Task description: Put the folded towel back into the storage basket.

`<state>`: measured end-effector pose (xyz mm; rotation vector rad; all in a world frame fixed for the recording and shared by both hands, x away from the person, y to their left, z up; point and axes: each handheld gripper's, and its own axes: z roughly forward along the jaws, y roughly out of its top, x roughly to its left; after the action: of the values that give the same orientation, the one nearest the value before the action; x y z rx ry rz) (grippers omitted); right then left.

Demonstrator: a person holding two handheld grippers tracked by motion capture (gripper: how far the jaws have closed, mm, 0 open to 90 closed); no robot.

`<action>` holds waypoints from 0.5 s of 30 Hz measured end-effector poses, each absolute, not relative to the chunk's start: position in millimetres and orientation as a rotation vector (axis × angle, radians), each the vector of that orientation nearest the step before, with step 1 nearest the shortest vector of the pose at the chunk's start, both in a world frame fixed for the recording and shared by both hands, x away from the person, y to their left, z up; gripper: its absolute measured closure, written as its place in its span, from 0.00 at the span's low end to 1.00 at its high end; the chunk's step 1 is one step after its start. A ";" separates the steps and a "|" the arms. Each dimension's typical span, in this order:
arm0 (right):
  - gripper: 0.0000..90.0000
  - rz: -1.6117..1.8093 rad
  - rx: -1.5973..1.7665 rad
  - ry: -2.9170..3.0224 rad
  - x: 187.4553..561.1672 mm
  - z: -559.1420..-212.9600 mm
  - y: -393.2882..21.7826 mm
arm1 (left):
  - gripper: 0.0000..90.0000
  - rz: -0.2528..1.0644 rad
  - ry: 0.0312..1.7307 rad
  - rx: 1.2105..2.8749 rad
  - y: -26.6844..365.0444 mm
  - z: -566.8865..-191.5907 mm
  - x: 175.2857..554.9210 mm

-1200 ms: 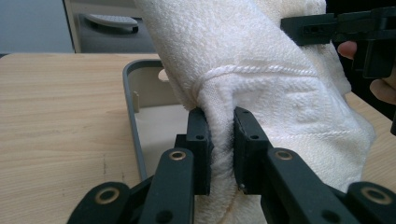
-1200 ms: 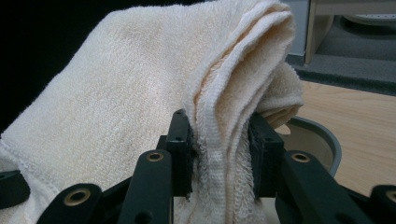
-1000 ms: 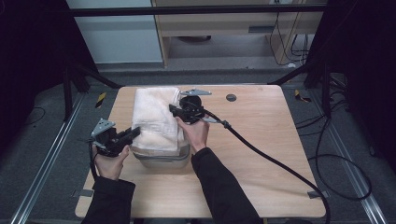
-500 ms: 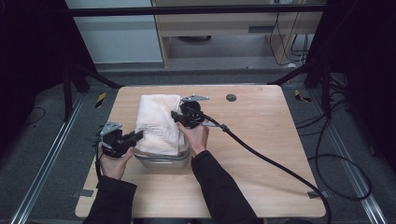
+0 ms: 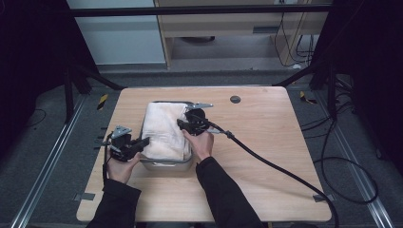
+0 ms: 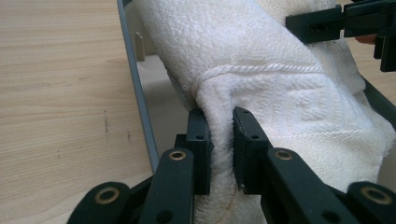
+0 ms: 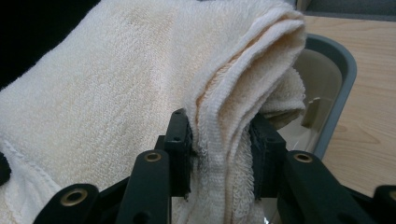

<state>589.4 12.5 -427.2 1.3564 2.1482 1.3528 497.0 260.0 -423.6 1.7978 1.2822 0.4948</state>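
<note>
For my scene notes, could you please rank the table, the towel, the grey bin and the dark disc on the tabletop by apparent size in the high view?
1. Table, largest by far.
2. Towel and grey bin: unsure, since the towel covers most of the bin.
3. Dark disc, smallest.

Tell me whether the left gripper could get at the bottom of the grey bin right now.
Probably not. The left gripper is shut on the towel's near edge, and the folded towel lies over most of the grey bin. The right gripper pinches the towel's other side, so the cloth bars the way.
</note>
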 end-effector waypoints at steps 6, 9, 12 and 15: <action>0.72 1.329 1.354 2.159 589.6 -434.3 12.1 | 0.87 0.495 1.289 1.828 257.7 -429.1 500.0; 0.72 1.314 1.346 2.165 589.9 -435.8 12.2 | 0.87 0.490 1.297 1.840 256.8 -431.5 501.5; 0.71 1.301 1.348 2.177 590.2 -437.9 12.8 | 0.86 0.486 1.305 1.853 256.0 -434.0 502.8; 0.71 1.285 1.347 2.188 591.7 -440.4 13.0 | 0.86 0.484 1.312 1.856 255.3 -434.8 503.2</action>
<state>591.7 13.0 -440.4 1.3471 2.1880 1.2848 503.2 255.3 -434.8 1.8557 1.3115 0.4836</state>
